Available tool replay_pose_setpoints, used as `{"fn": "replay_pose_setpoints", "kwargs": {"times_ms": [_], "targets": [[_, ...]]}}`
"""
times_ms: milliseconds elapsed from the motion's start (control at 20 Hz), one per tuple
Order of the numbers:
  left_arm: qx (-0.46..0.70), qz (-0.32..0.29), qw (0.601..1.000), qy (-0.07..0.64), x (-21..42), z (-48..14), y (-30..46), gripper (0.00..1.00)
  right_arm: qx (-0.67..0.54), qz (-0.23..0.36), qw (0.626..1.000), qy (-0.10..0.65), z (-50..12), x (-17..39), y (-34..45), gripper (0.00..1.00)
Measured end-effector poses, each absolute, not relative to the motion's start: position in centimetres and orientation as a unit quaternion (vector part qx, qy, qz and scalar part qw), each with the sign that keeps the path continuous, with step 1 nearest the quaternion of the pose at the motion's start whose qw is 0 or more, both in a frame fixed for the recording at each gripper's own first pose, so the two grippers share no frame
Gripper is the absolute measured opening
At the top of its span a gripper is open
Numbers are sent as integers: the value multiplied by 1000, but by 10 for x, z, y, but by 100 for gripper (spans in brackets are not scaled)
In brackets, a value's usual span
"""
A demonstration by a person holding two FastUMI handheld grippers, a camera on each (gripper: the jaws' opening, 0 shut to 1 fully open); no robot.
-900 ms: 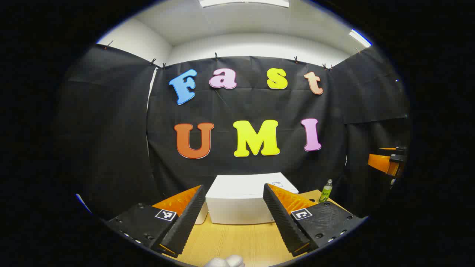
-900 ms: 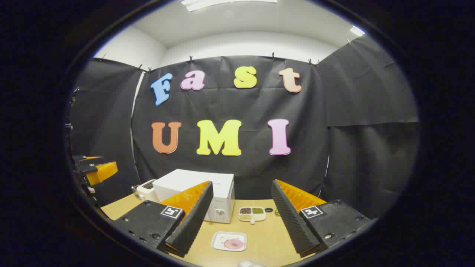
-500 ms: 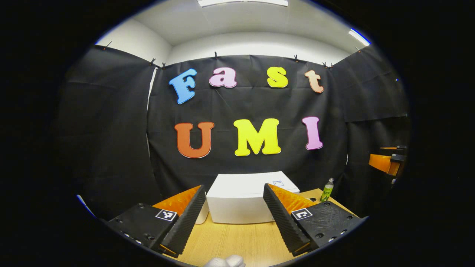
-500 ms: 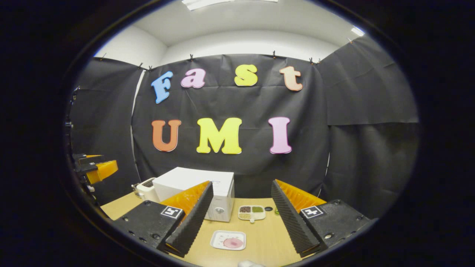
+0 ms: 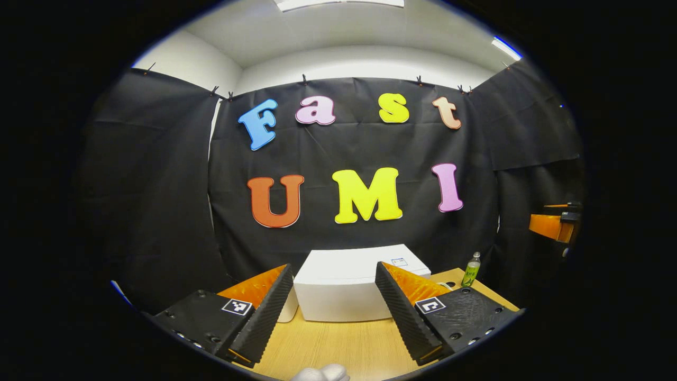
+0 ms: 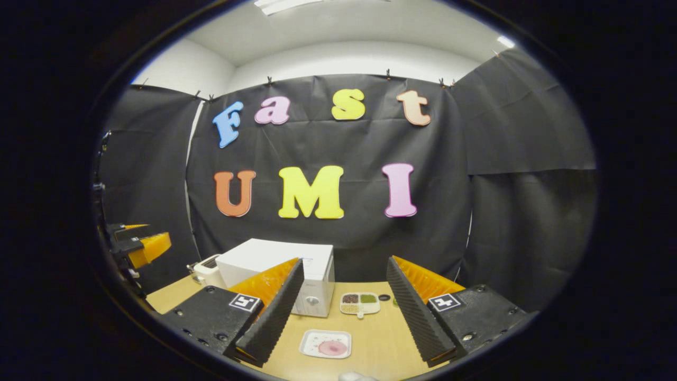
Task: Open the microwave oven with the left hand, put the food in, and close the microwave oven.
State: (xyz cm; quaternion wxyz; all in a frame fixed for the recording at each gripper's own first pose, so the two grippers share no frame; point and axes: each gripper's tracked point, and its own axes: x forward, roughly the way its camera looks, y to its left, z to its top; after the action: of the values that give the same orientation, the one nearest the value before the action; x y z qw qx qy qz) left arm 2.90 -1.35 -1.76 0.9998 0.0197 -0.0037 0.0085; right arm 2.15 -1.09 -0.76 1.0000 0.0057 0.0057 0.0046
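Pale wood tabletop [image 6: 381, 338] runs out beneath both grippers, black cloth hanging behind it. Nearest in the left gripper view, a bit of white glove [image 5: 320, 373] peeks up at the bottom edge, and the left gripper [image 5: 334, 307] hangs over the tabletop with its jaws spread wide, nothing between them. Right between its fingers, farther back, sits the white microwave oven [image 5: 344, 288], seen from its plain side, with a small white appliance [image 5: 288, 312] tucked just beside it on the left. A green bottle [image 5: 470, 270] stands near the far right corner of the tabletop. Over to the right gripper view: the right gripper [image 6: 344, 312] is likewise wide open and holding nothing. Just ahead between its fingers lies the food, a pink slice on a white square plate [image 6: 326, 344], flat on the tabletop. Beyond that, a divided dish [image 6: 359, 304] with dark and green fillings, and just left of it the microwave oven's front, knob visible, door shut. At the far left edge of this view the left gripper floats well apart.
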Motion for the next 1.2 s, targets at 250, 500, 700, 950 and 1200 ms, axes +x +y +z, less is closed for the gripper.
{"fn": "replay_pose_setpoints", "kwargs": {"times_ms": [250, 500, 700, 950, 1200], "targets": [[16, -14, 1000, -4, 64, -54, -47, 96, 9, -3, 1000, 4, -4, 29, -30, 93], [-10, -41, 999, 9, 106, -111, -92, 96, -4, -14, 1000, 7, -4, 32, -48, 93], [-11, -60, 998, 25, 144, -162, -131, 96, -15, -26, 999, 13, -6, 31, -60, 93], [-14, -72, 997, 39, 193, -204, -171, 96, -28, -43, 998, 27, -13, 27, -72, 93], [-12, -70, 996, 62, 238, -247, -188, 96, -34, -68, 996, 49, -28, 21, -88, 93]]}}
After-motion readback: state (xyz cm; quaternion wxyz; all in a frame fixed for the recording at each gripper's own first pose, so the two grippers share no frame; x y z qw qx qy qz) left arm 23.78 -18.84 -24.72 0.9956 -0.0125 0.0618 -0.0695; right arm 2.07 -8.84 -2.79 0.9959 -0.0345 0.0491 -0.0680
